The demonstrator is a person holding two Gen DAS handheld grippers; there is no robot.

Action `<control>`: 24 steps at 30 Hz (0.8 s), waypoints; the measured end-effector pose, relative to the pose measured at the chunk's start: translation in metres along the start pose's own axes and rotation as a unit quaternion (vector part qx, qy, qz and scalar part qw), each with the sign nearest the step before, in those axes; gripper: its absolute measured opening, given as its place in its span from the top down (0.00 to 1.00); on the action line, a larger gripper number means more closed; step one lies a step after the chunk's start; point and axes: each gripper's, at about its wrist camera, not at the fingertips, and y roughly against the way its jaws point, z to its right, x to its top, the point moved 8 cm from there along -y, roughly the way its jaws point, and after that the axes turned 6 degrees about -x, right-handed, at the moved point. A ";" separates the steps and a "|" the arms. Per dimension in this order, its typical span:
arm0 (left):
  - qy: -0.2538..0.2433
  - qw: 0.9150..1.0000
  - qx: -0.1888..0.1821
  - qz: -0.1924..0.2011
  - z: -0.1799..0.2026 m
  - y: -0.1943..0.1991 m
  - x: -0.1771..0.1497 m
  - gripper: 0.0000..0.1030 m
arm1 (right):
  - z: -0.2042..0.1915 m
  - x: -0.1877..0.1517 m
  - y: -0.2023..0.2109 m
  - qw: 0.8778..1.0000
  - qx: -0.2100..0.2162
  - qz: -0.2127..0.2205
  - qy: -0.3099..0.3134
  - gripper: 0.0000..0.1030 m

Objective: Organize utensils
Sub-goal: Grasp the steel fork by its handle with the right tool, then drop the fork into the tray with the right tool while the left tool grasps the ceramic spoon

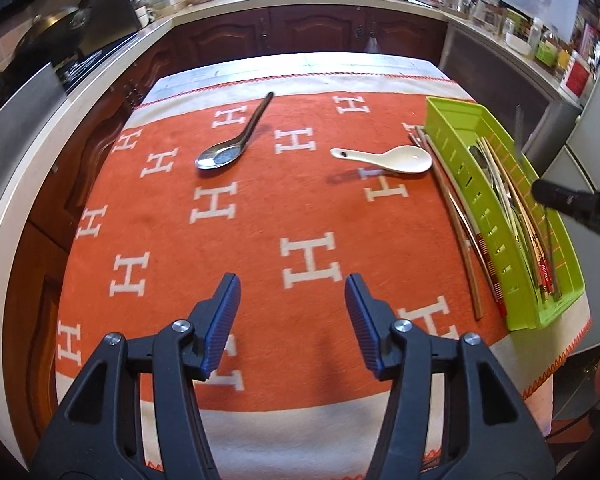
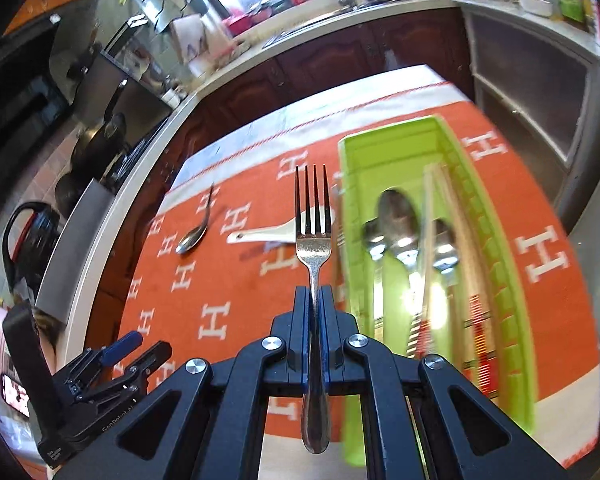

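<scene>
My right gripper [image 2: 314,294] is shut on a metal fork [image 2: 314,240], tines pointing away, held above the cloth just left of the green tray [image 2: 380,136]. The tray holds spoons [image 2: 398,220] and chopsticks. A metal spoon [image 1: 228,148] and a white ceramic spoon [image 1: 388,158] lie on the cloth at mid-table. Loose chopsticks [image 1: 456,216] lie along the green tray's [image 1: 452,120] left side. My left gripper [image 1: 292,284] hovers open over the near cloth with nothing between its fingers. In the left wrist view the right gripper [image 1: 572,200] shows over the tray.
An orange cloth with white H marks [image 1: 220,208] covers the table. A white counter edge [image 1: 40,152] runs close on the left, with a stove and pans [image 1: 56,24] behind it. Dark cabinets [image 1: 312,32] and a sink counter stand beyond the far edge.
</scene>
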 end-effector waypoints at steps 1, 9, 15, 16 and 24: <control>-0.005 1.000 0.001 0.000 0.003 -0.001 0.002 0.50 | 0.010 0.004 0.004 1.000 -0.007 0.007 -0.004 0.96; -0.047 0.999 -0.023 -0.007 0.015 -0.013 0.037 0.48 | 0.066 0.022 0.002 0.998 -0.056 0.013 0.003 0.97; -0.096 0.995 -0.037 -0.011 0.021 -0.031 0.078 0.44 | 0.091 0.024 -0.024 0.996 -0.086 -0.010 0.020 0.96; -0.105 0.994 -0.040 -0.013 0.024 -0.036 0.083 0.43 | 0.093 0.024 -0.028 0.996 -0.088 -0.014 0.022 0.96; -0.222 0.973 -0.054 -0.035 0.067 -0.089 0.120 0.43 | 0.088 0.022 -0.049 0.997 -0.068 -0.035 0.029 0.93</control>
